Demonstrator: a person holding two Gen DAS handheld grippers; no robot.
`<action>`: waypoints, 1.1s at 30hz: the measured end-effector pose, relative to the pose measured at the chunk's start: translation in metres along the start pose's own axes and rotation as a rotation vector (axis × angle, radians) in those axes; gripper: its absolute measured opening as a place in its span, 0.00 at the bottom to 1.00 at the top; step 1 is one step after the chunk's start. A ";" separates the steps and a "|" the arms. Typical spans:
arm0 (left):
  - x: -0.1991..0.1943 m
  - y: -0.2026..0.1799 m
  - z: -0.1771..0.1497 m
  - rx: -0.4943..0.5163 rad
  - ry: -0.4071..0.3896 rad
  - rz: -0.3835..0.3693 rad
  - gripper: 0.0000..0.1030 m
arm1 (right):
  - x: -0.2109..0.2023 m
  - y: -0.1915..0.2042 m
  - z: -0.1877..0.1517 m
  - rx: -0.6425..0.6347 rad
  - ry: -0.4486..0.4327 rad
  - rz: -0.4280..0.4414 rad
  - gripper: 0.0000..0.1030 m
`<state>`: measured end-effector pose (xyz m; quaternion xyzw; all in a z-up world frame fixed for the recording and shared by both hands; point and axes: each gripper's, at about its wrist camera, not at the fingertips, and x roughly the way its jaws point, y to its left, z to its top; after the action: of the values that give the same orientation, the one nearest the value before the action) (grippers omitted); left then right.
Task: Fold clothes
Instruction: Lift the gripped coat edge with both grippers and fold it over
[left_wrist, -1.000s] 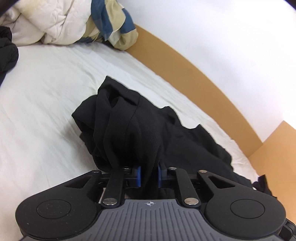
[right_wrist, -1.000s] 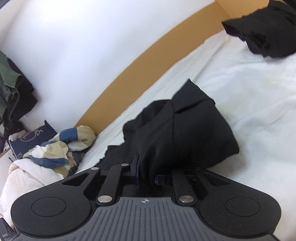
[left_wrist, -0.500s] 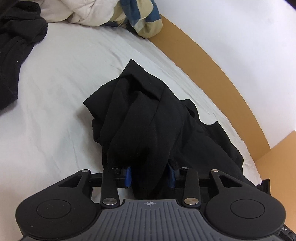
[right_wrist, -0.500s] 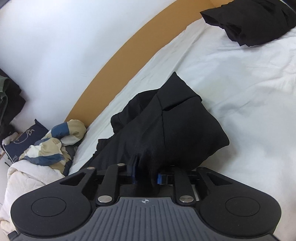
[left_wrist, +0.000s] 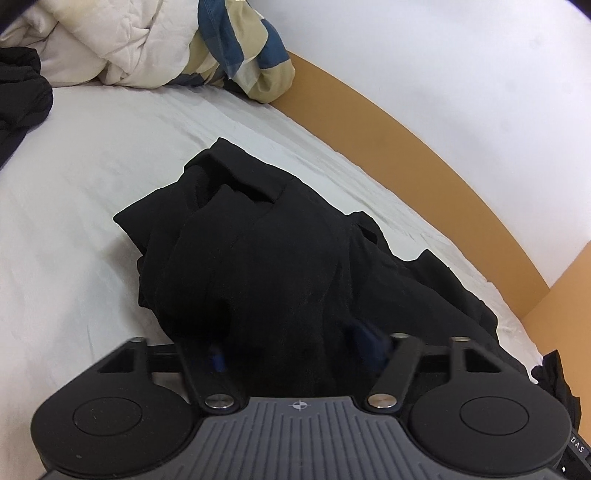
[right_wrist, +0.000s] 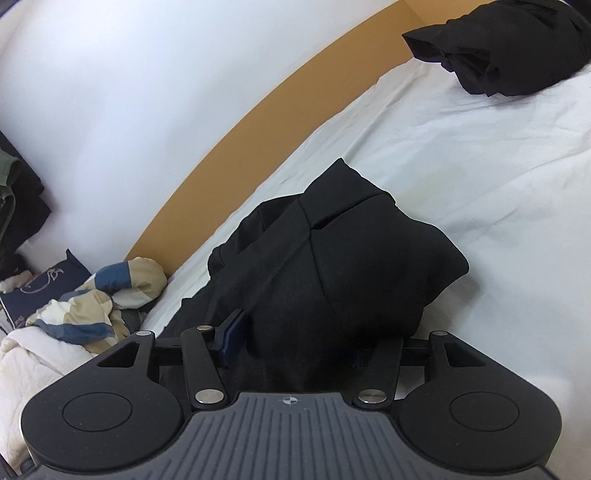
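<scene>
One black garment (left_wrist: 258, 258) is lying bunched on the white bed sheet (left_wrist: 74, 221), its near end running between both sets of jaws. Both grippers' jaws have just been moving: a second ago each was pinched shut on the cloth. The left gripper (left_wrist: 291, 350) is now showing its blue pads well apart, fabric draped loosely between. The right gripper (right_wrist: 295, 347) is likewise standing partly open around the cloth, seemingly releasing it. Farther off, a patterned quilt (left_wrist: 240, 48) and another black garment (right_wrist: 509, 44) are resting on the bed.
</scene>
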<state>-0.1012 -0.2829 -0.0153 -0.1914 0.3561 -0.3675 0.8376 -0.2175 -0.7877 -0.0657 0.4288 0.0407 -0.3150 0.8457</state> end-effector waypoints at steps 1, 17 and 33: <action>0.002 0.003 -0.002 -0.016 0.006 -0.025 0.18 | 0.000 0.000 0.001 -0.001 0.013 0.024 0.27; -0.128 0.019 -0.008 -0.071 -0.022 -0.203 0.11 | -0.106 0.032 -0.005 -0.100 -0.059 0.178 0.10; -0.121 -0.026 0.072 -0.019 0.067 -0.113 0.19 | -0.100 0.086 0.037 -0.153 0.040 0.070 0.15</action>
<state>-0.1180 -0.2044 0.1033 -0.2069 0.3763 -0.4170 0.8011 -0.2555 -0.7283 0.0518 0.3703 0.0664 -0.2725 0.8855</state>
